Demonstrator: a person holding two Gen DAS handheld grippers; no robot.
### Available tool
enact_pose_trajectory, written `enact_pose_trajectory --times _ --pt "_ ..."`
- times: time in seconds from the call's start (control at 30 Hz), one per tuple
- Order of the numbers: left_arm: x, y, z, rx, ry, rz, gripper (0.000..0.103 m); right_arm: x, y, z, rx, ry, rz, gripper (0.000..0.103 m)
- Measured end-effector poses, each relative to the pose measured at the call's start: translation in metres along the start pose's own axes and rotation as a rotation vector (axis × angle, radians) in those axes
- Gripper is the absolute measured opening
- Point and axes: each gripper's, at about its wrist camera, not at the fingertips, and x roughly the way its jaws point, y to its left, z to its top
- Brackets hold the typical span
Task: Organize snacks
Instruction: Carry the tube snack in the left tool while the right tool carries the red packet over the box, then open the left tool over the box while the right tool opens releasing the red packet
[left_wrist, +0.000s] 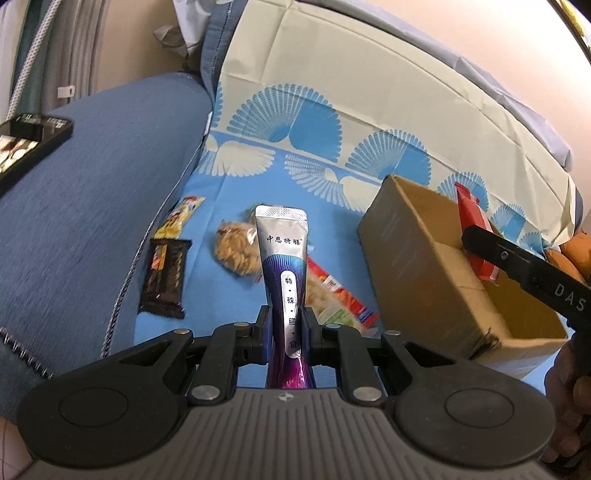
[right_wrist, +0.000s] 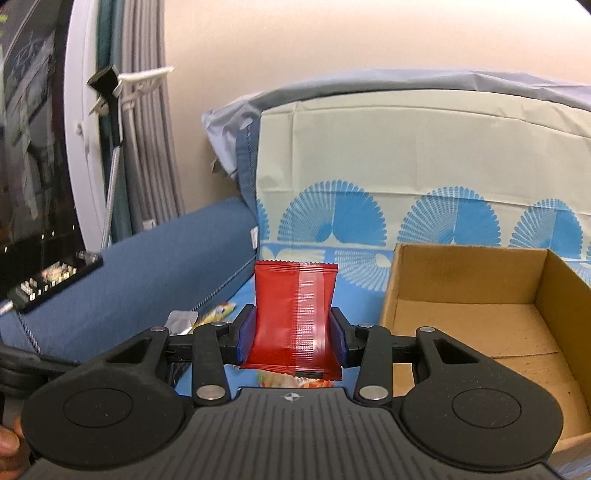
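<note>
We note first the blue sofa seat spread with a blue-and-cream fan-patterned sheet (left_wrist: 325, 162), which serves as the work surface, and on it the open brown cardboard box (right_wrist: 465, 280), whose visible floor holds no snacks in the right wrist view. We therefore judge the sorting to be at an early stage. The right gripper (right_wrist: 291, 338) has its jaws closed on a red foil snack packet (right_wrist: 291, 314), held upright just left of the box's near wall and not yet over its opening; in the left wrist view the same packet appears at the box's far edge. The left gripper (left_wrist: 286, 332) has its jaws closed on a tall silver-and-purple sachet printed with Chinese characters (left_wrist: 284, 266), held upright above the sheet and well short of the box. Still loose on the sheet we count four items: a dark brown wrapped bar (left_wrist: 164, 280), a yellow-orange wrapper (left_wrist: 181, 218) just beyond it, a clear bag of tan nuts or biscuits (left_wrist: 236, 251), and a red-and-white printed packet (left_wrist: 336, 295) lying partly behind the sachet. Both held items and these four remain to be boxed.
</note>
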Motion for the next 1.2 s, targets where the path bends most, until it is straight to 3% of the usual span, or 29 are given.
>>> enact_pose_trajectory --times 0.43,0.9,1.2 --pt "0.003 -0.077 0.042 0.046 -0.081 -0.059 0.017 -0.014 -0.06 0.027 0.121 -0.13 -0.122 0.043" --pt "0.039 -0.191 0.08 0.1 -0.127 -0.211 0.017 -0.028 -0.156 0.024 0.34 -0.175 -0.409 0.044" --pt "0.056 -0.234 0.087 0.126 -0.149 -0.262 0.017 -0.035 -0.168 0.019 0.349 -0.193 -0.45 0.044"
